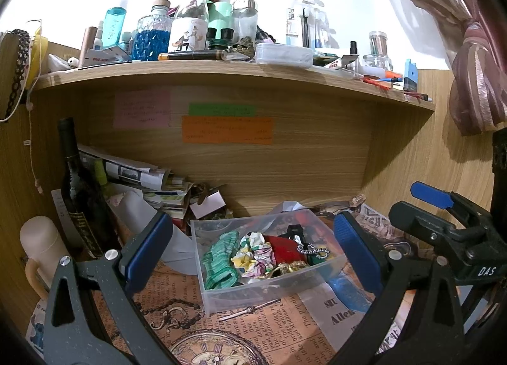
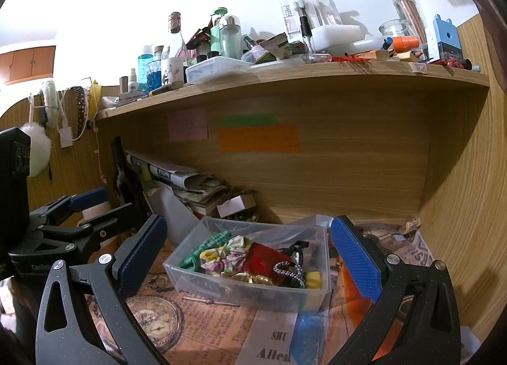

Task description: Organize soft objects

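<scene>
Left gripper (image 1: 252, 251) and right gripper (image 2: 248, 262) are held wide apart and empty before the clear plastic bin (image 1: 269, 290). From left to right, one green knitted cloth (image 1: 220, 262), one floral scrunchie (image 1: 255, 255) and one red pouch (image 1: 285, 248) are counted inside it. The scene is judged to fit sorting either under way or finished, so no next move is settled.

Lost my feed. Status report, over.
Left gripper open, right gripper open, both empty. Scrunchies piled in clear bin. Beaded clip on top.
</scene>
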### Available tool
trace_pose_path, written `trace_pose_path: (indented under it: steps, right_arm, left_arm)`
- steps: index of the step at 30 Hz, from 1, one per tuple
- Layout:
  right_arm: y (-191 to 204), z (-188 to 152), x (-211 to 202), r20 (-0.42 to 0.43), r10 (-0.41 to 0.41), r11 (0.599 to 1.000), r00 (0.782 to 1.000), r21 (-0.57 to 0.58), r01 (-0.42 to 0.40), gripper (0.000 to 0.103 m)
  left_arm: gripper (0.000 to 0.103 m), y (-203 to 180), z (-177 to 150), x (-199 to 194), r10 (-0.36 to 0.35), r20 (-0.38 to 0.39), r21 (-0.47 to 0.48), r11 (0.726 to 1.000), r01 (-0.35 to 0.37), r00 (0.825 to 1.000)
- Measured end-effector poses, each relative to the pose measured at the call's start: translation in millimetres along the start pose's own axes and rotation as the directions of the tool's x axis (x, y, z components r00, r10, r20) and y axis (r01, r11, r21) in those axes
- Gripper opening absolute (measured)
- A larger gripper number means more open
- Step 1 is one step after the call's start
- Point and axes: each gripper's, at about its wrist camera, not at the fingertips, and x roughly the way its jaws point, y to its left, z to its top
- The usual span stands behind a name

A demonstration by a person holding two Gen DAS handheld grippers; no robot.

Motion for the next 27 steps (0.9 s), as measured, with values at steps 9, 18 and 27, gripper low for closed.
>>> trace_pose_path:
  steps: [9,18,27]
  right_arm:
    - [-1,-3,1,-0.006,-0.003,1.0,1.0,0.003,0.003,0.103]
    - [-2,-5,3,-0.014,-0.007,1.0,1.0,0.007,0.008,0.103]
    - [-9,-12,11,-0.053,-0.018,1.0,0.998,0.022,0.019,0.103]
  left_arm:
    - [0.103,-1,0,0,-0.011,0.001,-0.004,1.0,0.011,1.0]
    - [0.103,-4,-1,0,-0.02,0.0,-0.001,1.0,0.02,1.0]
    - [0.103,2,-5,8,-0.024,-0.026,-0.019,1.0,0.023,0.999]
